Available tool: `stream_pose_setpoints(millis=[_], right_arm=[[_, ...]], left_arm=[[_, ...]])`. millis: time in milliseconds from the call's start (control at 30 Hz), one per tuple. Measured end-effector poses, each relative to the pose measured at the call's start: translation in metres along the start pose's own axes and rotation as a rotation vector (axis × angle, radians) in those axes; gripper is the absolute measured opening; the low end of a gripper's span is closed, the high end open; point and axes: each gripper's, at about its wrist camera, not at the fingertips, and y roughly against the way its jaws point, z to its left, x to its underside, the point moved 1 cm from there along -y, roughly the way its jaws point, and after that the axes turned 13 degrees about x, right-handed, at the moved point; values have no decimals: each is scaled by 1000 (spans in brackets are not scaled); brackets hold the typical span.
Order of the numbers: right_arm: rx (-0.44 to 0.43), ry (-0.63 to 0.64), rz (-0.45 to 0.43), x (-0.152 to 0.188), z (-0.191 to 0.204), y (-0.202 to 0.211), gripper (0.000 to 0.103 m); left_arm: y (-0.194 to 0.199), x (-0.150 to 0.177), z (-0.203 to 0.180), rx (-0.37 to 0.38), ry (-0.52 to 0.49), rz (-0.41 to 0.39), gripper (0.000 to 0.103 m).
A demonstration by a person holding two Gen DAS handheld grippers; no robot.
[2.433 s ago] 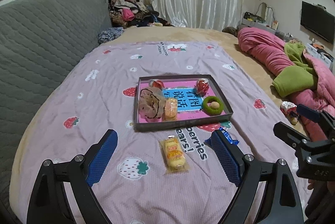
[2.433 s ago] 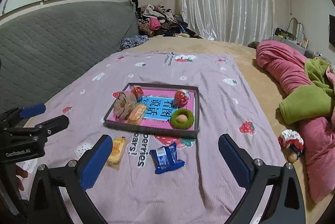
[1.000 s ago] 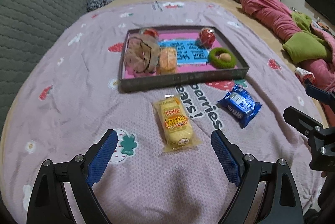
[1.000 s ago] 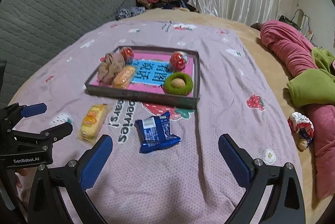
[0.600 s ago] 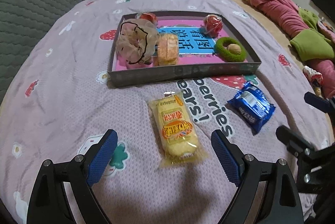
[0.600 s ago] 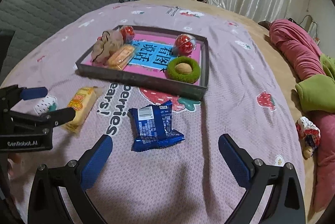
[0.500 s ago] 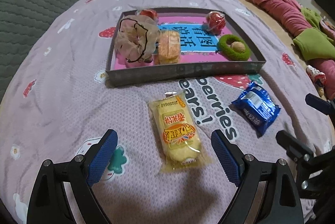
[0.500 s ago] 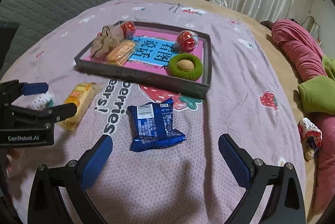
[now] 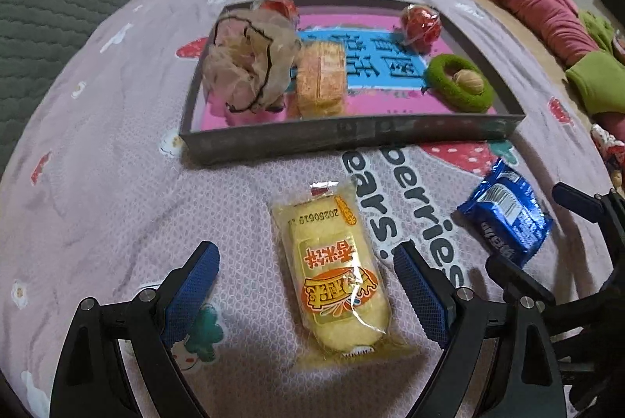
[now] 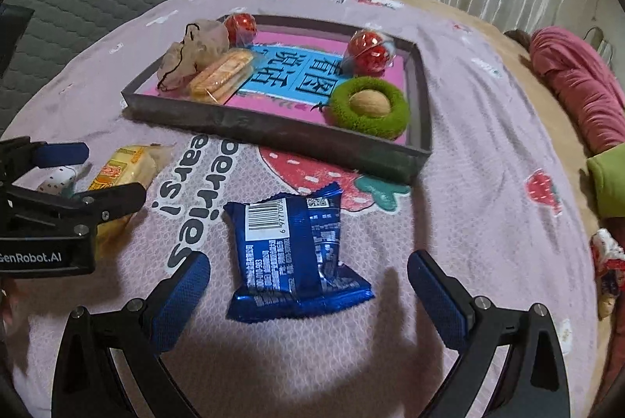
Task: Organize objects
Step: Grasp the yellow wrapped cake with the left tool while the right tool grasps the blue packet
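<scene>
You are lining up on 2 loose snacks: the yellow cake packet (image 9: 336, 273) is lying between your left gripper (image 9: 304, 281)'s spread jaws, untouched, and the blue biscuit packet (image 10: 291, 254) between your right gripper (image 10: 308, 285)'s spread jaws. Beyond both, the tray (image 10: 273, 129) is already holding 6 items: 2 scrunchies, a walnut, a biscuit pack and 2 red candies. 2 pickups are remaining, by my reckoning.

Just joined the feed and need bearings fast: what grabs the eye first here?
Two open claws over a strawberry-print lilac bedspread: the left claw straddles a yellow plastic-wrapped cake, the right claw a crinkled blue foil snack packet. Just beyond sits a shallow grey tray with a pink floor, already holding small items.
</scene>
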Motion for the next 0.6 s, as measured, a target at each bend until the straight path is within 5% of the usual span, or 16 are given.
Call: stream_pose_setpoints(millis=[133,267,367,600], right_arm=[[-30,-11,15,0,0,-10,100],[-51,-9,8,-2,5,-11,76],[-41,5,6,-2,8,-8,71],[-39,-13,8,-4,9,-3,66]], left_arm=[[-9,1,4,-4,10,21,91],[-11,2,7,4,23,16,91],[-12,3,7,7,24,16,89],[-10,3,4,27,33,8,41]])
